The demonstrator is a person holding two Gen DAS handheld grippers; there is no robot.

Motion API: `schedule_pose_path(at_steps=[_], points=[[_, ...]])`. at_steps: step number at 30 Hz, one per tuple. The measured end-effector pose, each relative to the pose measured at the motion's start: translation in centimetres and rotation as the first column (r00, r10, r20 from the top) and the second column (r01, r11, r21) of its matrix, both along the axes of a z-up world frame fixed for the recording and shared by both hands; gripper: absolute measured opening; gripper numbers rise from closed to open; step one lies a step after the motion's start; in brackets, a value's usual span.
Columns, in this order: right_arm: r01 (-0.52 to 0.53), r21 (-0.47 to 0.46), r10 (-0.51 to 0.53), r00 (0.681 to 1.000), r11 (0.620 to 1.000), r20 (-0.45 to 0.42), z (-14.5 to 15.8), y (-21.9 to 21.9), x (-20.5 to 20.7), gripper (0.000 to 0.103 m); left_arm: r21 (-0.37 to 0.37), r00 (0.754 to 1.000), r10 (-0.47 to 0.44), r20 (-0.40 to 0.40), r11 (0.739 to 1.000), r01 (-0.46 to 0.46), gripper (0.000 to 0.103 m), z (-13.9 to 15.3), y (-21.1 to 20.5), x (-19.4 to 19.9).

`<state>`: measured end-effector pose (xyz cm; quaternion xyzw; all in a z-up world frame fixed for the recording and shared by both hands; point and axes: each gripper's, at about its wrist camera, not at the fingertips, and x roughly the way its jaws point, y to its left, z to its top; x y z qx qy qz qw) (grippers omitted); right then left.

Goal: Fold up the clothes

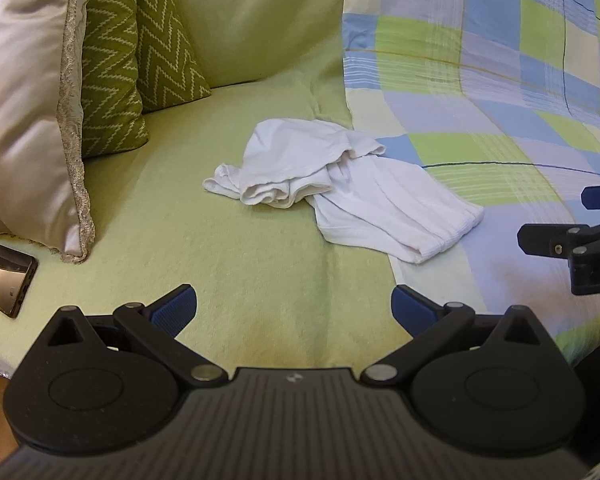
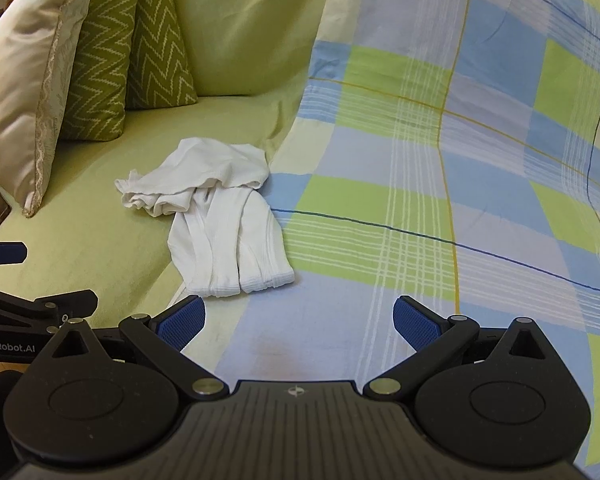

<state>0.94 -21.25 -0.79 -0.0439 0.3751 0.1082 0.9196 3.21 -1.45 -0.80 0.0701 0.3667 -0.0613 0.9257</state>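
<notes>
Left tongs (image 1: 294, 308): spread wide, nothing in them, hovering over the green sofa seat (image 1: 228, 264) short of the cloth
Right tongs (image 2: 298, 318): also wide and empty, over the checked blanket (image 2: 439, 184), near the ribbed hem
Garment: white garment (image 1: 339, 184) lies crumpled across the line where seat cover meets blanket; far part bunched and rolled over on itself, near part lies flatter in long ribbed pleats ending at a hem
Type: looks like a vest or undershirt, cannot tell for sure
Surroundings: beige cushion (image 1: 24, 112) and zigzag green cushions (image 1: 116, 80) well apart on the left; phone (image 1: 4, 276) at seat edge, clear of the work
Step in hand, my read: nothing folded yet, first job is to spread it flat
How to do it well: take one near hem corner per side, pinch a single layer edge not the whole pleat stack, pull apart and toward the front to shake out the bunched end
Risk: thin knit, pleats may come up together; seat cover or blanket could get pinched along with it
</notes>
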Motion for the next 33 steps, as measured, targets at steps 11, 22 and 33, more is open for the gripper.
schedule_pose_path(at_steps=[11, 22, 33], points=[[-0.047, -0.107, 0.051, 0.998, 0.993, 0.032, 0.2, 0.3, 1.2, 0.103, 0.117, 0.990, -0.143, 0.005, 0.983, 0.141, 0.102, -0.8, 0.7, 2.7], [-0.453, -0.478, 0.523, 0.852, 0.753, 0.015, -4.0, 3.8, 2.1, 0.074, 0.310, 0.827, -0.561, 0.051, 0.796, 0.521, 0.094, -0.3, -1.7, 6.7], [-0.605, -0.552, 0.717, 0.697, 0.574, -0.017, -5.9, 3.8, 3.7, 0.065, 0.227, 0.678, -0.734, -0.027, 0.656, 0.720, 0.055, -3.5, -7.2, 6.0]])
